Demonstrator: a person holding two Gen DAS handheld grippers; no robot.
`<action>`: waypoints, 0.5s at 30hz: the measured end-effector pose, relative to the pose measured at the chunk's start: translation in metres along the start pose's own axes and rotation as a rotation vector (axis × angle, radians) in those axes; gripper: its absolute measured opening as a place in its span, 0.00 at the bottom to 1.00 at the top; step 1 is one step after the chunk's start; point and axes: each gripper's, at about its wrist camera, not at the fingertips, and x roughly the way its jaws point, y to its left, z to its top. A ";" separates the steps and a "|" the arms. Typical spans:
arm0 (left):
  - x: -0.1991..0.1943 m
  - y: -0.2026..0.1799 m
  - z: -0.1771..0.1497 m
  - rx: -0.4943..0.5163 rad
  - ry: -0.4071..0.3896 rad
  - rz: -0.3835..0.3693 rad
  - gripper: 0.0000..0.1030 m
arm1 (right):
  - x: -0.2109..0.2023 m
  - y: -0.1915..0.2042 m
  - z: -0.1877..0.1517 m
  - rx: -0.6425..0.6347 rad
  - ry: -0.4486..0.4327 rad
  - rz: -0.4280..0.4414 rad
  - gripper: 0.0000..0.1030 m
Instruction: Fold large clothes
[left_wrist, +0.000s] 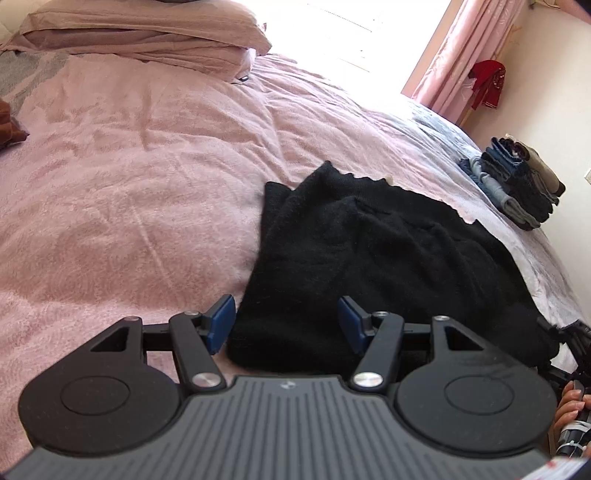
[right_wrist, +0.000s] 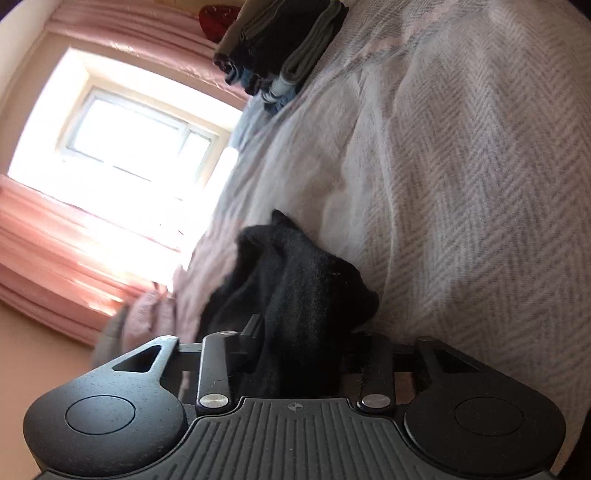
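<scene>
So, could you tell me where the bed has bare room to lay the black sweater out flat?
The fuzzy pink blanket lies bare between the black knit sweater and the folded pink bedding at the head. The right edge is crowded by the stack of folded clothes.

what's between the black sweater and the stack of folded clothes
Only bare pale blanket, seen in the left wrist view, separates the black sweater from the stack of folded clothes.
</scene>
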 end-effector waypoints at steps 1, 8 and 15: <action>0.000 0.003 0.000 -0.012 0.005 0.002 0.55 | 0.002 -0.003 -0.001 0.030 0.000 -0.006 0.15; -0.015 0.031 -0.002 -0.061 -0.010 0.021 0.55 | 0.005 0.083 -0.002 -0.357 -0.009 -0.219 0.07; -0.037 0.072 -0.005 -0.149 -0.038 0.066 0.55 | 0.008 0.236 -0.132 -1.288 -0.174 -0.258 0.06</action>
